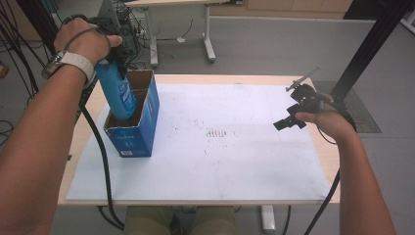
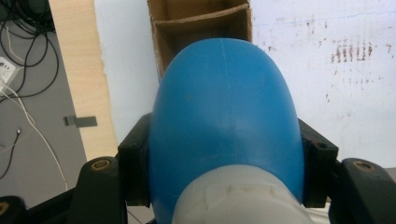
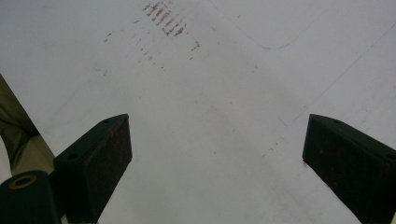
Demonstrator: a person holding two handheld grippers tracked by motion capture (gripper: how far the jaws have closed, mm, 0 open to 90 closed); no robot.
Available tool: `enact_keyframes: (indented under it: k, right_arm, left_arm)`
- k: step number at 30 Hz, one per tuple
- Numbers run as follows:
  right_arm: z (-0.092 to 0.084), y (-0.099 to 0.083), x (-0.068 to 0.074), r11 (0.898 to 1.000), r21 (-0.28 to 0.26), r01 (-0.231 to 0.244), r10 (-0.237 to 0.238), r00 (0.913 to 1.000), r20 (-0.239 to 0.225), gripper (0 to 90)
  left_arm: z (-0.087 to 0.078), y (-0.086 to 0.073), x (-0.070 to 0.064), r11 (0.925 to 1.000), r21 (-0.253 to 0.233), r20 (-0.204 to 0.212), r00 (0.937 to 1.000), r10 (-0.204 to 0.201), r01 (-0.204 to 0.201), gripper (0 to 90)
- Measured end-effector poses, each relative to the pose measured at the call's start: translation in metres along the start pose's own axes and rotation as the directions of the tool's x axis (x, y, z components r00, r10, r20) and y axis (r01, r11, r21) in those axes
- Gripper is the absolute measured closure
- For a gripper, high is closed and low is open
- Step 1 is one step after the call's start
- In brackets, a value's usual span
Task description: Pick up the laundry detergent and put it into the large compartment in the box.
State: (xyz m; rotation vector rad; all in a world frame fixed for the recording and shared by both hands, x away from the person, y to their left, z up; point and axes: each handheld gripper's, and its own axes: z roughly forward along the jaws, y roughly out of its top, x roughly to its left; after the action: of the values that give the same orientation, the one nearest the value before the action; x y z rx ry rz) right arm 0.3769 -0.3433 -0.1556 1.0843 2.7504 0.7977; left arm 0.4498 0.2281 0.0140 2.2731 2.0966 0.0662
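Your left gripper (image 1: 113, 55) clamps the blue bottle (image 1: 117, 93) near its pale cap end, one black jaw pressed to each side of the bottle's shoulder, as the left gripper view shows. The bottle hangs bottom-down, tilted a little, its lower end already inside the open top of the blue cardboard box (image 1: 142, 129). That box stands upright on the far left part of the white sheet (image 1: 235, 161) that covers the table (image 1: 333, 171), and a cardboard divider inside it splits it into compartments; the bottle sits in the nearer one. Your left hand (image 1: 83, 41) wraps the gripper from above, a watch on the wrist.

Over at the right side of the table, your right gripper (image 1: 286, 122) hovers above the bare sheet with its jaws spread wide and nothing between them. Faint reddish-brown smudges (image 1: 215, 133) mark the sheet's middle.
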Motion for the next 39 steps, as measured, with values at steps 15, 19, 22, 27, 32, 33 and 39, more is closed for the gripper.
enact_keyframes:
  k: [15,19,22,27,32,33,39]
  right_arm:
    - [0.002,-0.001,-0.002,1.0,0.002,-0.007,0.007,1.0,-0.005,8.0]
    - [0.002,0.0,-0.002,1.0,0.003,-0.007,0.007,1.0,-0.005,8.0]
    - [0.003,-0.001,-0.002,1.0,0.003,-0.01,0.01,0.9999,-0.005,8.0]
    - [0.004,-0.002,-0.003,1.0,0.004,-0.012,0.012,0.9999,-0.006,8.0]
    - [0.003,-0.003,-0.003,1.0,0.002,-0.011,0.011,0.9999,-0.007,8.0]
    - [0.003,-0.003,-0.003,1.0,0.003,-0.012,0.012,0.9999,-0.006,8.0]
    - [0.004,-0.005,-0.003,1.0,0.002,-0.015,0.015,0.9999,-0.006,8.0]
  left_arm:
    - [0.016,0.004,0.002,1.0,0.003,0.003,1.0,-0.001,0.001,37.4]
    - [0.02,0.004,0.003,1.0,0.002,0.008,1.0,0.0,0.0,37.4]
    - [0.022,0.004,0.003,1.0,0.001,0.005,1.0,-0.001,0.001,37.4]
    - [0.026,0.005,0.003,1.0,-0.001,0.005,1.0,-0.001,0.001,37.4]
    - [0.032,0.005,0.005,1.0,0.001,0.011,0.9999,-0.006,0.006,37.4]
    - [0.033,0.005,0.005,1.0,0.001,0.01,0.9999,-0.007,0.007,37.5]
    - [0.037,0.006,0.004,1.0,0.001,0.001,1.0,-0.003,0.003,37.5]
